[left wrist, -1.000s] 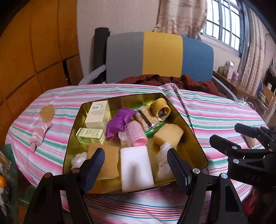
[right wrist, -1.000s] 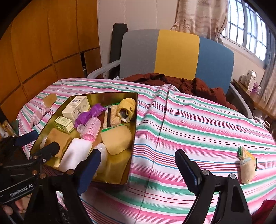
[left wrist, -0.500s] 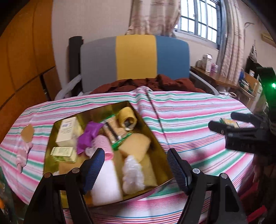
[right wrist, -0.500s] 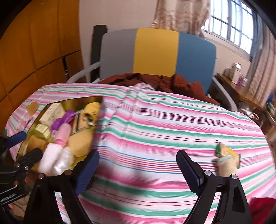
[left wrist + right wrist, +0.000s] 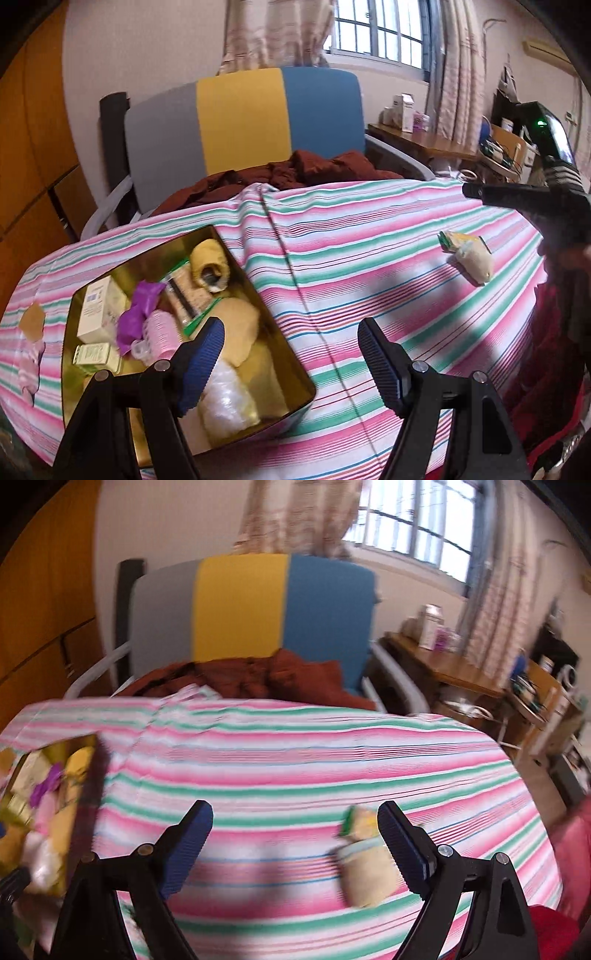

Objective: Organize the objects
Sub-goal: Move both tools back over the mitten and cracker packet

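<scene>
A gold tin (image 5: 295,363) (image 5: 96,775) sits on the striped tablecloth at the left, filled with several items: boxes, a pink roller (image 5: 160,332), a purple wrap, sponges. A beige sock (image 5: 474,260) (image 5: 369,871) lies beside a green-yellow packet (image 5: 452,237) (image 5: 356,821) at the table's right. My left gripper (image 5: 290,363) hangs open over the tin's right edge, nothing between its fingers. My right gripper (image 5: 295,843) is open above the cloth, its right finger just beside the sock and packet; in the left wrist view its dark body (image 5: 532,201) shows at the right.
A grey, yellow and blue chair (image 5: 243,122) with a dark red garment (image 5: 295,173) stands behind the table. A tan piece and a pink striped sock (image 5: 29,354) lie at the table's left edge. A wooden desk (image 5: 461,672) with clutter stands to the right.
Both grippers have swung to the right; the tin slid to the left in each view. The sock and packet now lie close to my right gripper's right finger.
</scene>
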{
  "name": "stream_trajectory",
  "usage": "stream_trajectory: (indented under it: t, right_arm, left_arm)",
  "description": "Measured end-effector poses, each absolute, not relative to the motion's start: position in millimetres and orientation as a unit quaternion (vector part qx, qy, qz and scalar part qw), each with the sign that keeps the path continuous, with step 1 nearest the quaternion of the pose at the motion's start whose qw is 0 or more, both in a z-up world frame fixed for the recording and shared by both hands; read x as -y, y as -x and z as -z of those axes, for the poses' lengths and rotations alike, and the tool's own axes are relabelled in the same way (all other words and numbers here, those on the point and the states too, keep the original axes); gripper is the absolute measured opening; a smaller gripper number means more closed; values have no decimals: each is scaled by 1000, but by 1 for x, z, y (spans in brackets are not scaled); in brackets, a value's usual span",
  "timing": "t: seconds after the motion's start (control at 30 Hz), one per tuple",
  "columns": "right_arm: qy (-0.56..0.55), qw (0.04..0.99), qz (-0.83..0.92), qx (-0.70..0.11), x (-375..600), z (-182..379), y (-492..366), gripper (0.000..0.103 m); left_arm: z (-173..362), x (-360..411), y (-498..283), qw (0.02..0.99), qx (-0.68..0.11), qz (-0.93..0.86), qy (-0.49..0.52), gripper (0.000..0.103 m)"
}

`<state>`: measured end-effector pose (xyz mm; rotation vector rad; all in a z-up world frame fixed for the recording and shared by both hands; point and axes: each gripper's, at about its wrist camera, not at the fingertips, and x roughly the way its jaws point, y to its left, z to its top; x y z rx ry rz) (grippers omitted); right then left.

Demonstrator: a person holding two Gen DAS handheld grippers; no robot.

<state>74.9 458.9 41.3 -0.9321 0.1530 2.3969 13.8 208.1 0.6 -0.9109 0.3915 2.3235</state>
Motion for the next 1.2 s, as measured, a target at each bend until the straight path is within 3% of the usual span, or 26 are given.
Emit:
stream_trajectory:
  t: [0.2,0.63,0.83,1.2]
  right_arm:
    - [321,358,-870,-108,-526,-29,-97,92]
    - [284,409,-821,-281,-584,-9,-141,93]
    - [264,421,-805,-324,-594,-6,-159,94]
    - [228,425,-783,-393,-611,2,-182,96]
  left_arm:
    - [5,-234,-16,326,-156,-862,354,76]
    - [32,-320,-14,406,-168,-808,392,76]
    - [41,-377,-1,458,-148,-769,421,69]
    - [72,-491,-1,511,-86,-688,507,69]
